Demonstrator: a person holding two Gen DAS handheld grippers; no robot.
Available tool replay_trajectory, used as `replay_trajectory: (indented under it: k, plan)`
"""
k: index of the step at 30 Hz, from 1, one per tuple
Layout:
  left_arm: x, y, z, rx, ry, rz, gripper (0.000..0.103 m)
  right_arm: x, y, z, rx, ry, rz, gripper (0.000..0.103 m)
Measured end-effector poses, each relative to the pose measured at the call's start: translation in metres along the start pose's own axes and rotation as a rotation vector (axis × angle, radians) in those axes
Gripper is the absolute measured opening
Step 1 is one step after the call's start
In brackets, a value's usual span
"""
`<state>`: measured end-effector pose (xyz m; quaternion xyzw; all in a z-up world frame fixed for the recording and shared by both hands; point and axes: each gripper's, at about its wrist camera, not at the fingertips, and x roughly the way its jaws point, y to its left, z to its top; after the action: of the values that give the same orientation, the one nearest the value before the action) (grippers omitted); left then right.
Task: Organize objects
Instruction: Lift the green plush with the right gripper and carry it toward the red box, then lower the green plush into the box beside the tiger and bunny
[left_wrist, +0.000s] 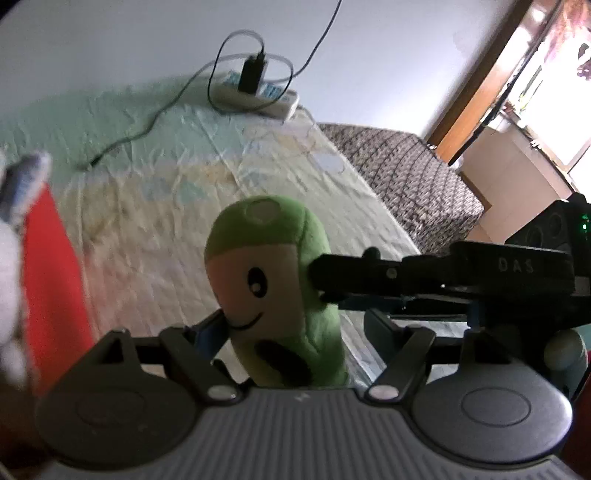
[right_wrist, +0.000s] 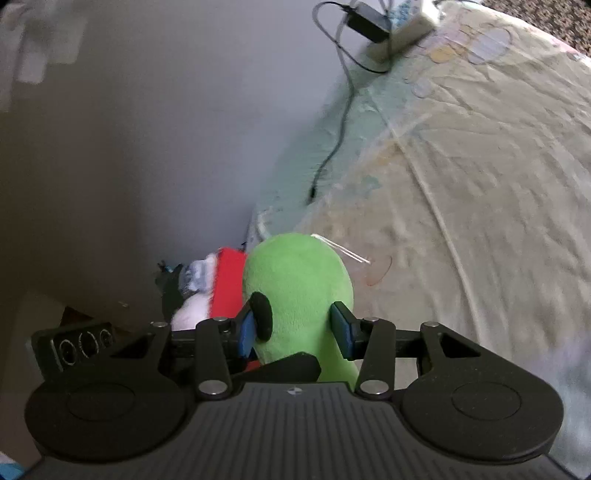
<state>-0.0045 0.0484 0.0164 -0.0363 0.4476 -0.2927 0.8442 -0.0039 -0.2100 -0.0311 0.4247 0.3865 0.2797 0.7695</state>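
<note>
I have the green plush toy (left_wrist: 275, 291) between both pairs of jaws at once, held up above the bed (left_wrist: 155, 192). The right gripper (right_wrist: 295, 330) is clamped on its body from either side, blue pads pressed into the fur, and in the left wrist view I see that same gripper (left_wrist: 321, 280) reaching in from the right and pinching the toy at face level. My left gripper (left_wrist: 295, 332) sits lower: its left pad touches the toy's cheek, but its right pad stands off to the side, so I read those jaws as apart, cradling rather than gripping.

This looks to me like a hand-over or a carry to the pile. Beyond the right jaws, just left of the toy, sit a red cloth (right_wrist: 229, 284) and a white fluffy thing (right_wrist: 192, 310) against the wall (right_wrist: 147, 147); I judge that to be where soft things are being gathered.

To do this well I want only one firm grip at a time. The plush squashes, so I would keep the right jaws closed at mid-body, draw the left jaws clear without dragging the fur, and then lower the toy upright beside the red cloth, keeping away from the black cable (right_wrist: 332, 147) ahead.
</note>
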Motion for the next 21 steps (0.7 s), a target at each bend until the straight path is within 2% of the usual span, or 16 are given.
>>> replay_trajectory:
  k: [6,11,21]
  plan:
    - [-0.047,-0.002,-0.005,0.038,-0.110,0.012,0.077,-0.005,0.036,-0.015,-0.060,-0.032,0.056,0.047]
    - [-0.092,0.011,-0.007,0.022,-0.211,0.027,0.077,0.005,0.069,-0.022,-0.111,-0.028,0.121,0.047]
    - [-0.160,0.054,-0.029,-0.040,-0.356,0.133,0.077,0.072,0.134,-0.038,-0.236,0.062,0.219,0.048]
